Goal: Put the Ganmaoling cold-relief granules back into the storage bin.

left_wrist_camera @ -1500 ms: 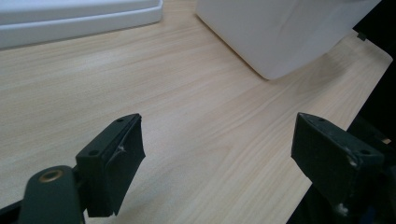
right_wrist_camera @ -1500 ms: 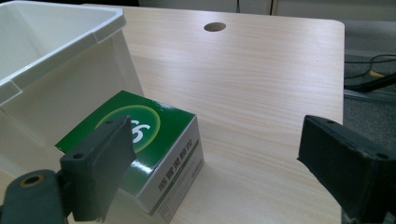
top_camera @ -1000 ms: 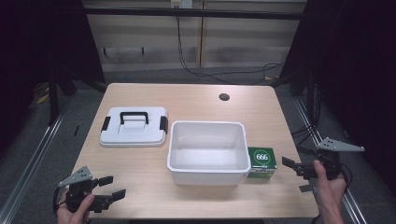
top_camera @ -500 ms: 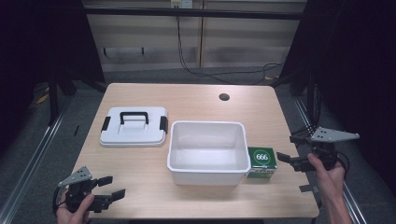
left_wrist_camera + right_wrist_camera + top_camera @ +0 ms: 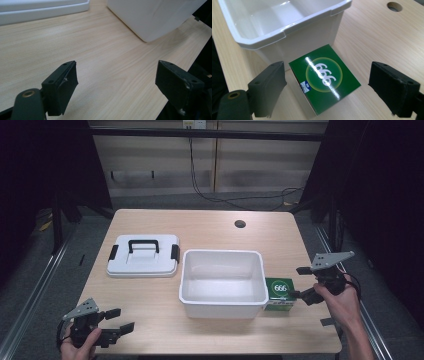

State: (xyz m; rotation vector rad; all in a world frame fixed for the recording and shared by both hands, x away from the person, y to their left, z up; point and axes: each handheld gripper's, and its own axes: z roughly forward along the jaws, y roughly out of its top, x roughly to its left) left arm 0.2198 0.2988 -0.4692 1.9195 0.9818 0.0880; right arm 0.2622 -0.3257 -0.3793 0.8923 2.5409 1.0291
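Wooden table (image 5: 210, 227) — glossy green box (image 5: 324, 78), white "666"; beside tub (image 5: 287, 30).

The high view looks forward and down over the whole counter (image 5: 210, 225); both gripper views sit close above it, sharing the white bin (image 5: 222, 282) (image 5: 152, 17) (image 5: 284, 22).

Premises: a laboratory or test bay, not a home; a pale wood-laminate worktop (image 5: 210, 227) with a round cable port (image 5: 240, 224) stands alone on grey floor; black frame posts (image 5: 57, 217) and dark curtaining flank it; metal floor rails (image 5: 30, 305) run along both sides; loose black cables (image 5: 240, 200) trail beneath a plain panelled rear wall (image 5: 150, 165).
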